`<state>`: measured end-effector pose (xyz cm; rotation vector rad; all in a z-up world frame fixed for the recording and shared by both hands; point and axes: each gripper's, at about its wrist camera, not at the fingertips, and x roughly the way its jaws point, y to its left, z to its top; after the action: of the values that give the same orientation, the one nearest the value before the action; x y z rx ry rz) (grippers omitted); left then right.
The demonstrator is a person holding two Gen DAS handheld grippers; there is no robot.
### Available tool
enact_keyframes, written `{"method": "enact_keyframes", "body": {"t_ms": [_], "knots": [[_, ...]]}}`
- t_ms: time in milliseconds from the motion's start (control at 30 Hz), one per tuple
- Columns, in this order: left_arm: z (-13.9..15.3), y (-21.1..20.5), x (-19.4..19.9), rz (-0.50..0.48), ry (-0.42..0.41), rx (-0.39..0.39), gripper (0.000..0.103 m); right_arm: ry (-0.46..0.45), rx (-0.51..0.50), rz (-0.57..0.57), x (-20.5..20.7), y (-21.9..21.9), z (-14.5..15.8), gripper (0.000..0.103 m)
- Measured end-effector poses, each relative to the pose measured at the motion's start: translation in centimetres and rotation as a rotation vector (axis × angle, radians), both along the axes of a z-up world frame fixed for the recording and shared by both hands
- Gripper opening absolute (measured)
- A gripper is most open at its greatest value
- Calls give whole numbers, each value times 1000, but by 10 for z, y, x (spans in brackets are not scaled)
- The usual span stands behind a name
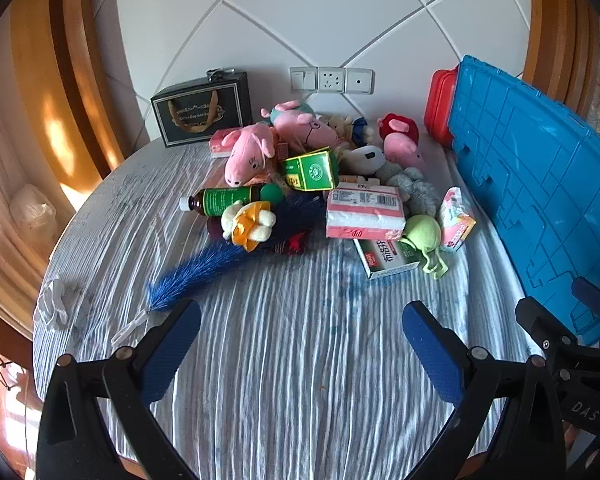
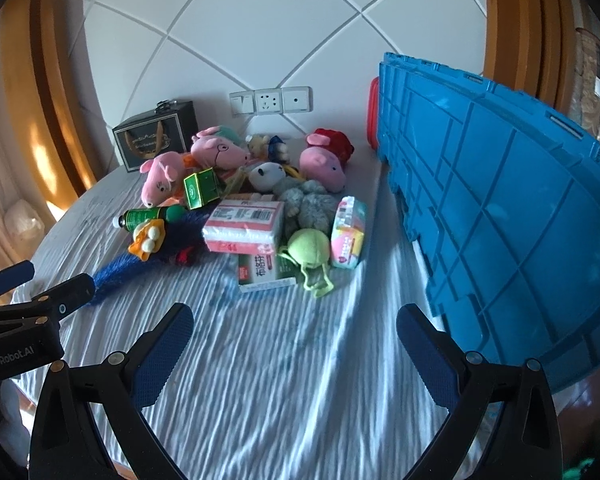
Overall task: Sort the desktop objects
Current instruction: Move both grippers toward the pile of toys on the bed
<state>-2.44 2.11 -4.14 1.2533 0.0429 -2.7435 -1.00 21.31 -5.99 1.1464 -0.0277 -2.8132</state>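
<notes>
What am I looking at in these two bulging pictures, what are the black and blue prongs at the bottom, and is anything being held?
No robot arm here: a person carries a hand-held two-finger gripper in each hand, and each has a wide-angle camera looking along its fingers. One picture comes from the left gripper, the other from the right gripper. Both sets of blue-padded fingers stand wide open with nothing between them.

They face a table under a striped cloth with a pile to sort: pink pig plushes, a green bottle, a green box, a tissue pack, a green ball toy and a blue feather duster. A blue plastic crate stands at the right.
</notes>
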Motion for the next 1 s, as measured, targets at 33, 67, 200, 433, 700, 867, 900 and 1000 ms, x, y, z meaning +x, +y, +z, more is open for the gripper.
{"method": "enact_keyframes", "body": {"t_ms": [33, 67, 200, 433, 700, 867, 900, 1000], "knots": [[-3, -2, -1, 15, -16, -4, 103, -10, -7, 11, -2, 0, -4, 103], [-7, -4, -1, 30, -31, -8, 103, -21, -15, 22, -5, 0, -8, 103], [-20, -24, 3, 96, -72, -24, 103, -56, -38, 59, -19, -3, -26, 103], [-42, -90, -10, 227, -133, 88, 103, -103, -36, 73, -43, -13, -41, 103], [-68, -136, -67, 240, -172, 121, 103, -139, 0, 19, -78, -25, -48, 103], [-77, -140, -121, 212, -165, 137, 103, -160, 28, -8, -102, -31, -53, 103], [-79, -139, -135, 201, -169, 134, 103, -164, 26, -13, -108, -31, -54, 103], [-88, -137, -172, 188, -195, 127, 103, -170, 36, -19, -126, -33, -56, 103]]}}
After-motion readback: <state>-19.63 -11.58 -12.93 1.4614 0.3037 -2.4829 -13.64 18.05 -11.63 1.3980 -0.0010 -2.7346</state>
